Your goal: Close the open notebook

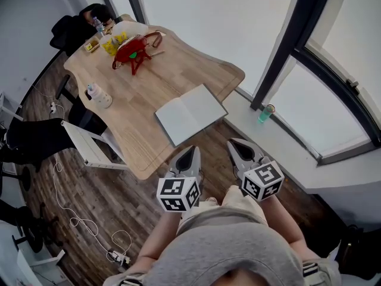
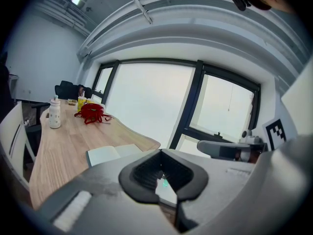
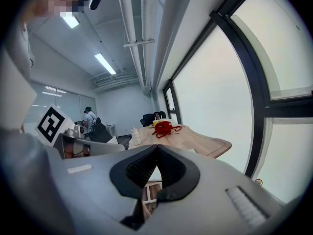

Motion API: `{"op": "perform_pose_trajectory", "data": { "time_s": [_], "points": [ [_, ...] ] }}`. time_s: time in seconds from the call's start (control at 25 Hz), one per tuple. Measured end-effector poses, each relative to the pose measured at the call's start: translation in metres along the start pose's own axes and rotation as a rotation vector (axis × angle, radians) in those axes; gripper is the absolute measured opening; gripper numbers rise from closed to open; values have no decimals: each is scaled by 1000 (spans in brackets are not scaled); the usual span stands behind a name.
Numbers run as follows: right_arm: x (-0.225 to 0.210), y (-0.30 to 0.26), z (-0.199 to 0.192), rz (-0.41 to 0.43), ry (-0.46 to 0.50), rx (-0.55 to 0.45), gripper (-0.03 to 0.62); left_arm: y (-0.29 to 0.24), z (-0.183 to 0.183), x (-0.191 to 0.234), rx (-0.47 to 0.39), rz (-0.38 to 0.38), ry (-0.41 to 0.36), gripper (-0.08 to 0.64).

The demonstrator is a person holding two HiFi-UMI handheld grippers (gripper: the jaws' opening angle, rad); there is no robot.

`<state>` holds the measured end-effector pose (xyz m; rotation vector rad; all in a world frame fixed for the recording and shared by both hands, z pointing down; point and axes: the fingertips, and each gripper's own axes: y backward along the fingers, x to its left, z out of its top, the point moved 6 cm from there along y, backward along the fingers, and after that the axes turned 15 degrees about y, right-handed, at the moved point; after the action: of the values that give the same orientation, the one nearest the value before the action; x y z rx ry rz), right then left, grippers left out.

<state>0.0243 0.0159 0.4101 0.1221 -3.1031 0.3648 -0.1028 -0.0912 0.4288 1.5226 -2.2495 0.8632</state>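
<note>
Holding both tools out in front of me, I have not yet begun the real work. The notebook [image 1: 190, 113] lies flat and wide open on the worktop [image 1: 137, 100], close to its window-side edge and toward the near end. Both pale pages face up and nothing rests on them.

My left hand-held gripper [image 1: 191, 151] hangs just short of the worktop's near edge, and its jaws are pressed together with nothing between them. My right hand-held gripper [image 1: 235, 143] sits beside it, off the window-side edge, and is likewise clamped on nothing. Neither one touches the notebook or the wood. The left gripper view has the notebook [image 2: 115, 153] just beyond the closed jaw tips [image 2: 160, 153]. The right gripper view looks along its own closed tips [image 3: 156, 148] down the length of the worktop.

As I judge it, nothing of the task is done and the whole closing is left. I must reach the notebook, get under one cover's outer edge, and swing that half across onto the other. Opening a jaw, or sliding a closed tip beneath the cover, would likely come first.

The red item [image 1: 134, 49] at the far end and the white bottle [image 1: 100, 95] by the opposite edge stand well apart from the notebook and should not interfere.
</note>
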Motion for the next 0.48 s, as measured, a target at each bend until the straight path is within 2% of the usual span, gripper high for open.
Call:
{"op": "perform_pose_trajectory", "data": {
  "time_s": [0.48],
  "points": [
    [-58, -44, -7, 78, 8, 33, 2, -35, 12, 13, -41, 112, 34, 5]
  ]
}}
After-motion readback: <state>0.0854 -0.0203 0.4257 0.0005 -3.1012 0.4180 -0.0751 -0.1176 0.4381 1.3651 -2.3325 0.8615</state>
